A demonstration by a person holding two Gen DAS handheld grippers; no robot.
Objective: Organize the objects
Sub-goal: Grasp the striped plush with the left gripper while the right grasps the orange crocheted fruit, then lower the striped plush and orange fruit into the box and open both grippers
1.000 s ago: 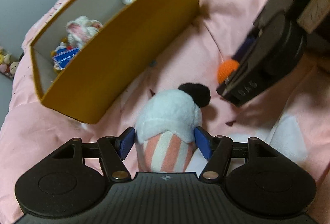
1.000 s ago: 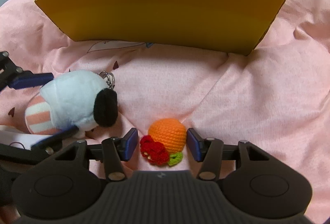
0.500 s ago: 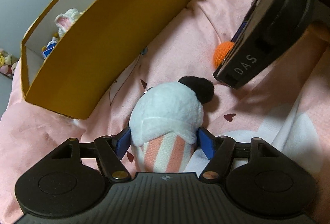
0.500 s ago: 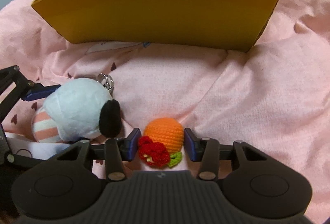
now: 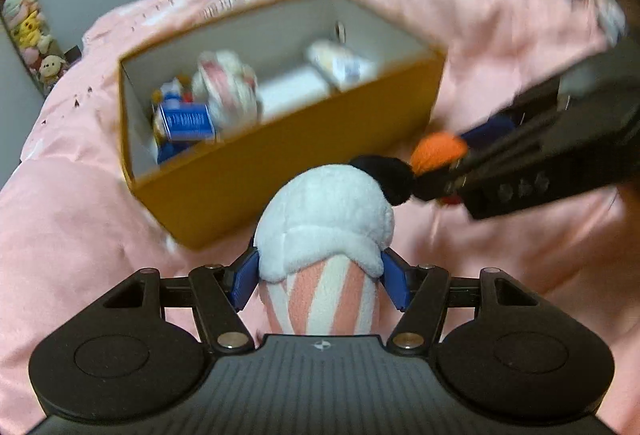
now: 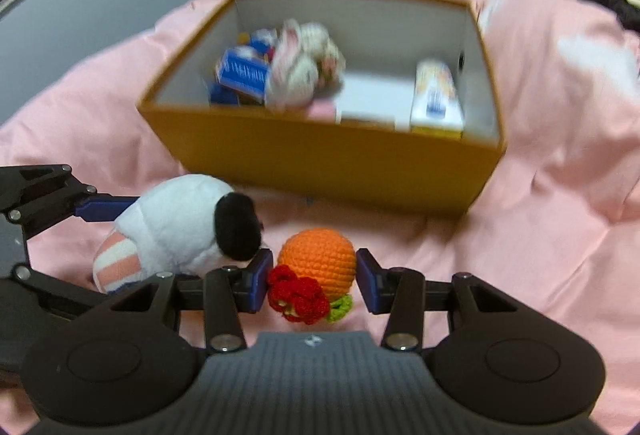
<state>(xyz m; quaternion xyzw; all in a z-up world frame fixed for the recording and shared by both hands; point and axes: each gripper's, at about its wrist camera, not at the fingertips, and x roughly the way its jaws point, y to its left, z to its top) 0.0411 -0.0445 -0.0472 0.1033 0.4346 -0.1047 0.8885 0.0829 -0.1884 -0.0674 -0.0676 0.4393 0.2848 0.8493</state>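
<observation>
My left gripper [image 5: 320, 277] is shut on a white plush toy [image 5: 326, 219] with pink stripes and a black pompom, held above the pink blanket. The plush also shows in the right wrist view [image 6: 176, 225]. My right gripper [image 6: 316, 281] is shut on an orange crochet ball [image 6: 318, 257] with a red flower and green leaf, lifted beside the plush. The ball also shows in the left wrist view [image 5: 438, 151]. An open yellow box [image 6: 320, 159] stands just ahead of both grippers, also seen in the left wrist view [image 5: 256, 171].
The box holds a blue carton [image 6: 242, 75], a pale knitted toy [image 6: 304, 69], a white card and a yellow-white packet [image 6: 436, 99]. The pink blanket [image 6: 560, 195] covers the whole surface. Small plush toys [image 5: 28, 31] line a shelf at the far left.
Both grippers have risen with their toys, and the box interior has come into view from above. The two grippers now sit closer together.
</observation>
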